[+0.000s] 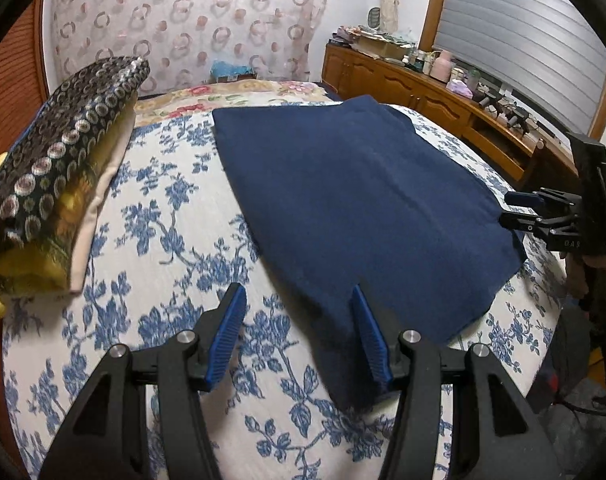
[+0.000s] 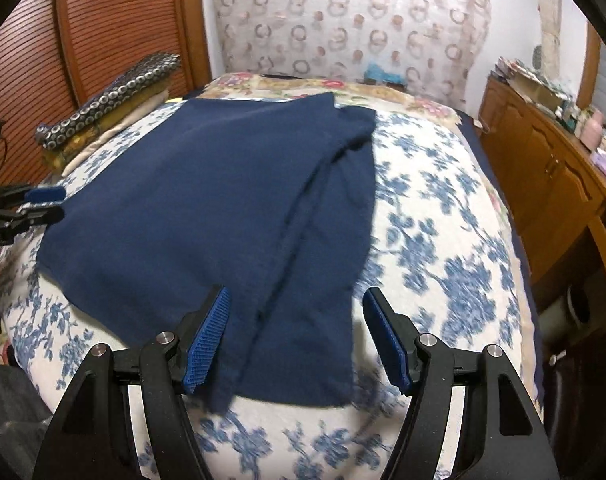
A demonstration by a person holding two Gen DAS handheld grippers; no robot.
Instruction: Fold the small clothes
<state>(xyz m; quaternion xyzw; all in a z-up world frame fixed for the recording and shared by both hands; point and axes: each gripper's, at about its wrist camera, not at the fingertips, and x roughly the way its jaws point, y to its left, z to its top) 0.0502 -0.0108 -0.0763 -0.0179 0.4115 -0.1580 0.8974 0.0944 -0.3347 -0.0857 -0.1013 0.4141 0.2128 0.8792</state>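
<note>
A dark blue garment [image 1: 359,208] lies spread flat on a bed with a blue-flowered cover [image 1: 163,220]. My left gripper [image 1: 299,300] hovers open over its near left corner, the blue pads apart with nothing pinched. In the right wrist view the same garment [image 2: 207,208] shows a folded-over strip along its right side. My right gripper [image 2: 295,300] stands open above the near right corner, jaws wide on either side of that strip. The right gripper [image 1: 519,210] also appears at the garment's right edge in the left wrist view; the left gripper [image 2: 43,204] shows at the left edge.
A stack of patterned cushions [image 1: 59,168] sits at the bed's left against a wooden headboard [image 2: 103,32]. A wooden sideboard [image 1: 435,96] with cluttered items runs along the right. A patterned curtain [image 1: 183,20] hangs behind the bed.
</note>
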